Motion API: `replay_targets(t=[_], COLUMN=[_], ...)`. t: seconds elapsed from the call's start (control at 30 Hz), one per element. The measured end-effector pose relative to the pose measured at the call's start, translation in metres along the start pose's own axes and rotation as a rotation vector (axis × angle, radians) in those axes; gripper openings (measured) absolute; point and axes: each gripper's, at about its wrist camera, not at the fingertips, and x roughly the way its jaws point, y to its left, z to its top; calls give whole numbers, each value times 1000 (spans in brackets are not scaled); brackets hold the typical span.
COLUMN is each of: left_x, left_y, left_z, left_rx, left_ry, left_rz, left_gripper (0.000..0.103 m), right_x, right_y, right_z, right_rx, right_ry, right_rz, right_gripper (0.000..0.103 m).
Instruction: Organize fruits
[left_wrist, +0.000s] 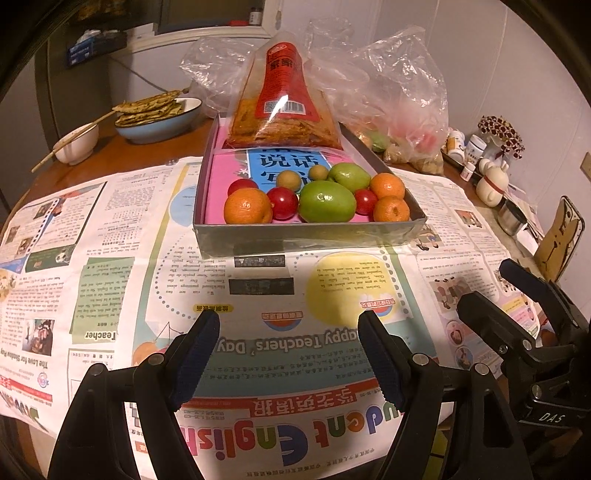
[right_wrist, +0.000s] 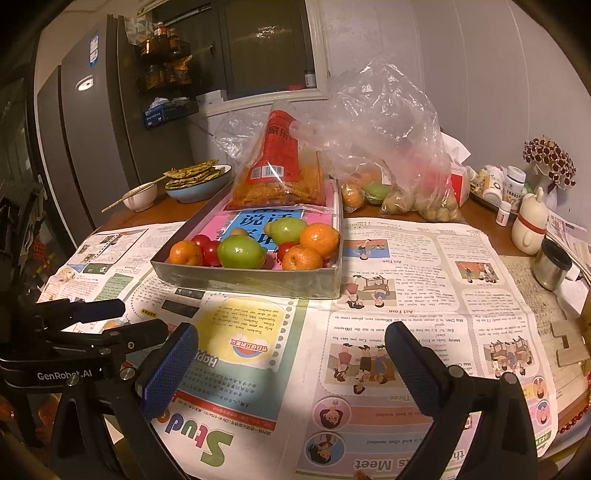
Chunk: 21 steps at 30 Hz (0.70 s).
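A shallow grey box (left_wrist: 306, 236) (right_wrist: 251, 282) sits on the newspaper and holds several fruits at its near end: oranges (left_wrist: 246, 206) (right_wrist: 319, 238), green fruits (left_wrist: 322, 201) (right_wrist: 240, 252), red cherry tomatoes (left_wrist: 282, 202) (right_wrist: 211, 253) and small brownish fruits (left_wrist: 289, 180). A red-labelled snack bag (left_wrist: 284, 99) (right_wrist: 279, 166) lies at the box's far end. My left gripper (left_wrist: 288, 321) is open and empty, hovering over the newspaper in front of the box. My right gripper (right_wrist: 291, 332) is open and empty, to the right of the left one.
Clear plastic bags (right_wrist: 384, 147) with more fruit stand behind the box. A blue bowl of flatbreads (left_wrist: 159, 118) and a white bowl with chopsticks (left_wrist: 75, 142) are at back left. Bottles, a cat figurine (right_wrist: 530, 225) and a steel cup (right_wrist: 552, 264) line the right edge.
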Motion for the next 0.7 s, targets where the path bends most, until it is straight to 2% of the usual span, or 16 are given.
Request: replay_targets(t=[0.7], left_x=[-4], left_y=[-3], left_z=[0], left_rx=[17], left_ry=[-14], left_rz=[23], left_gripper=[79], right_x=[0], right_y=[-2], right_z=[1], right_rx=[2], right_ry=[4], right_rz=[-8], right_gripper=[102])
